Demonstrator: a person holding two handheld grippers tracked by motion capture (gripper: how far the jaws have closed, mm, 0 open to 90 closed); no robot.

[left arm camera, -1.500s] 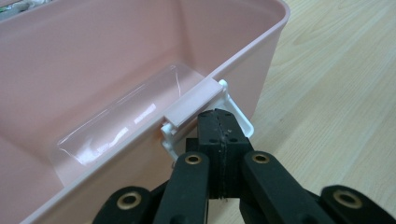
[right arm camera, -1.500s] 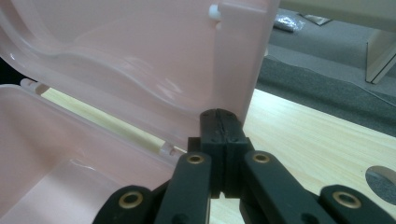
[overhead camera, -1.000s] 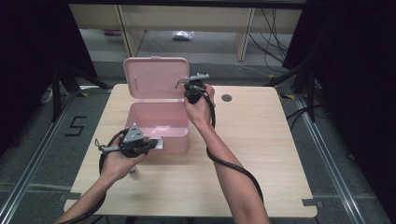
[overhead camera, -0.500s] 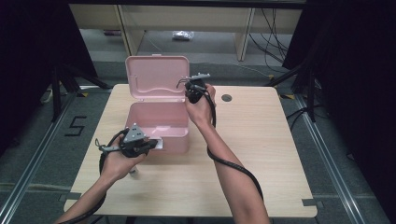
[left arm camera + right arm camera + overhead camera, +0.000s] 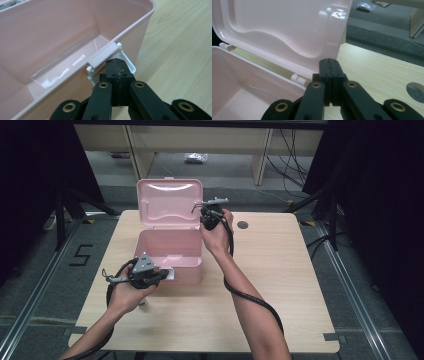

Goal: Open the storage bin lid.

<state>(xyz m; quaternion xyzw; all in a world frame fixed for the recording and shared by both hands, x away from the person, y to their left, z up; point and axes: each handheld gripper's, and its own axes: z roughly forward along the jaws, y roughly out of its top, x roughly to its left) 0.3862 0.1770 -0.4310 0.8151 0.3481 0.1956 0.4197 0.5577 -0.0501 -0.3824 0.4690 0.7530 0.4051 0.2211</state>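
I'm looking at the pink box (image 5: pixel 170 255) sitting open on the left half of the wooden table (image 5: pixel 280 285), its lid (image 5: pixel 170 202) standing upright at the far edge. I'm holding the left gripper (image 5: pixel 167 275) at the box's near front wall, jaws clenched together with nothing between them, tips sitting right at the white latch (image 5: pixel 110 62) in the left gripper view; whether they're touching it I can't tell. I'm keeping the right gripper (image 5: pixel 202 217) up by the lid's right edge, jaws also clenched and empty, tips just beside the lid's lower right corner near the hinge (image 5: pixel 298 78). A round hole (image 5: pixel 242 225) is showing in the tabletop to the right.
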